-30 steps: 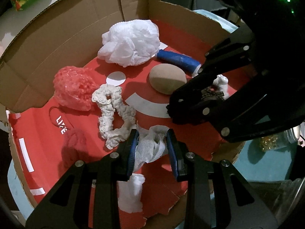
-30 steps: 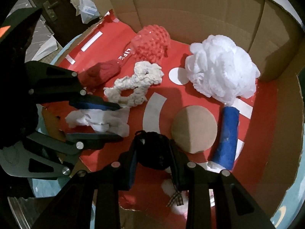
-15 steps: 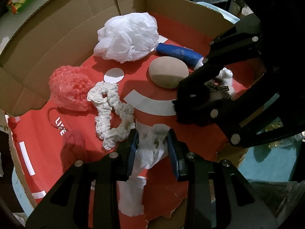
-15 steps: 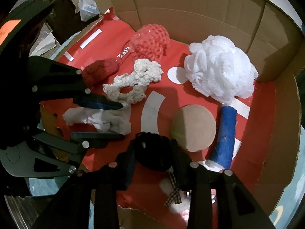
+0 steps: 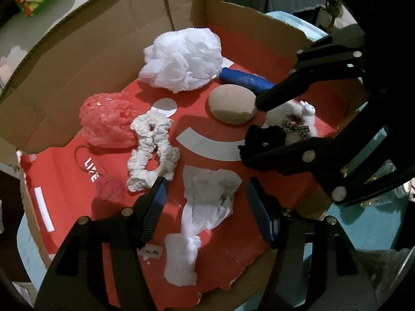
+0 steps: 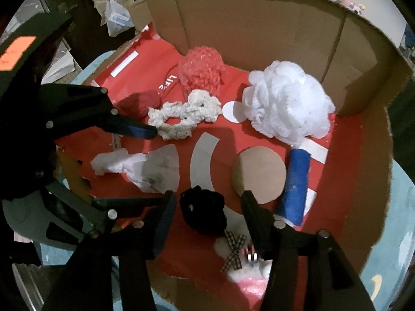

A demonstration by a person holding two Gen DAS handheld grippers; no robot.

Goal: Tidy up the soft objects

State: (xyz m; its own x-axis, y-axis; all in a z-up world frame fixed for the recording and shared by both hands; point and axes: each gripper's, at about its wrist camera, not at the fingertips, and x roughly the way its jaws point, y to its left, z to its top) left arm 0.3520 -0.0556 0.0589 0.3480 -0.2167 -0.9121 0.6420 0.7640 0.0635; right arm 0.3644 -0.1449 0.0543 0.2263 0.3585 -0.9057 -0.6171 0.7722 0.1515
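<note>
Inside a cardboard box (image 5: 77,51) with a red floor lie several soft things. My left gripper (image 5: 207,197) points down over a crumpled white cloth (image 5: 210,207). Its jaws are opening, and the cloth lies loose between the blue pads (image 5: 158,202), which do not touch it. My right gripper (image 6: 207,199) is beside it with its jaws opening too. A black scrunchie (image 6: 205,212) rests on the floor between its fingers, free of both. The right wrist view also has the left gripper (image 6: 153,165) and the white cloth (image 6: 145,168).
In the box are a white mesh pouf (image 5: 181,59), a pink mesh pouf (image 5: 109,121), a white crochet scrunchie (image 5: 150,150), a tan round pad (image 5: 232,103), a blue roll (image 5: 246,77), a dark red scrunchie (image 6: 140,103) and a white plush bunny with a checked bow (image 6: 238,259). Cardboard walls (image 6: 259,26) stand at the far side.
Both grippers' jaws have spread apart. The white cloth has dropped out of the left pads and unfolded on the floor. The black scrunchie has been let go by the right pads.
</note>
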